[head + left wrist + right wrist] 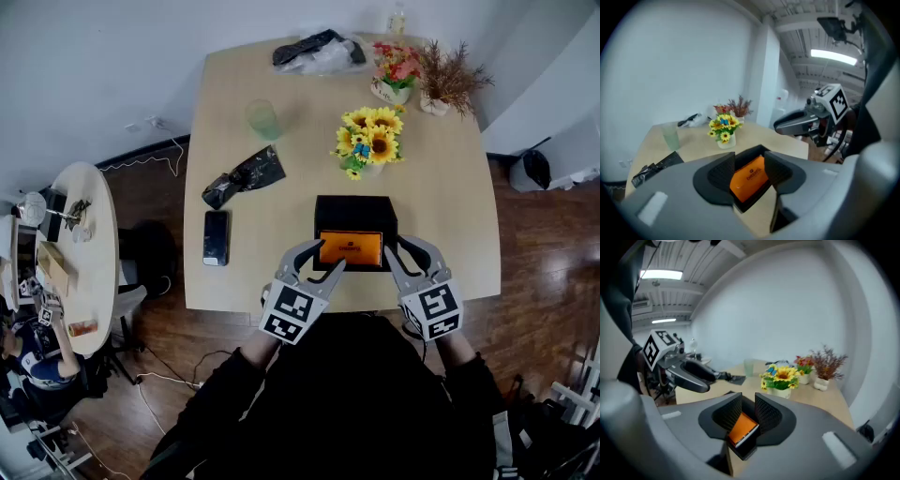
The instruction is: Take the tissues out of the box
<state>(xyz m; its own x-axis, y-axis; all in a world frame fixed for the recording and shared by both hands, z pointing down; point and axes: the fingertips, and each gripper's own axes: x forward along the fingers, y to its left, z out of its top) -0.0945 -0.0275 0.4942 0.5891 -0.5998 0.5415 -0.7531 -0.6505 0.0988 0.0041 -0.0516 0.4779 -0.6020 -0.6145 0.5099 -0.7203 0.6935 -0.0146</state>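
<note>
A black box (354, 214) stands near the table's front edge with an orange tissue pack (351, 248) lying in it. My left gripper (330, 254) hovers at the box's front left corner. In the left gripper view the orange pack (749, 177) shows through the gap between its pads (721, 172), which touch nothing. My right gripper (397, 245) hovers at the front right corner. Its jaws (748, 416) stand a narrow gap apart above that corner, and the orange pack (742, 427) is visible between and below them.
Behind the box stands a vase of sunflowers (368, 141). A green cup (263, 119), a black wrapper (244, 175) and a phone (216, 237) lie to the left. Pink flowers (394, 70), a dried plant (448, 80) and a plastic bag (319, 52) line the far edge.
</note>
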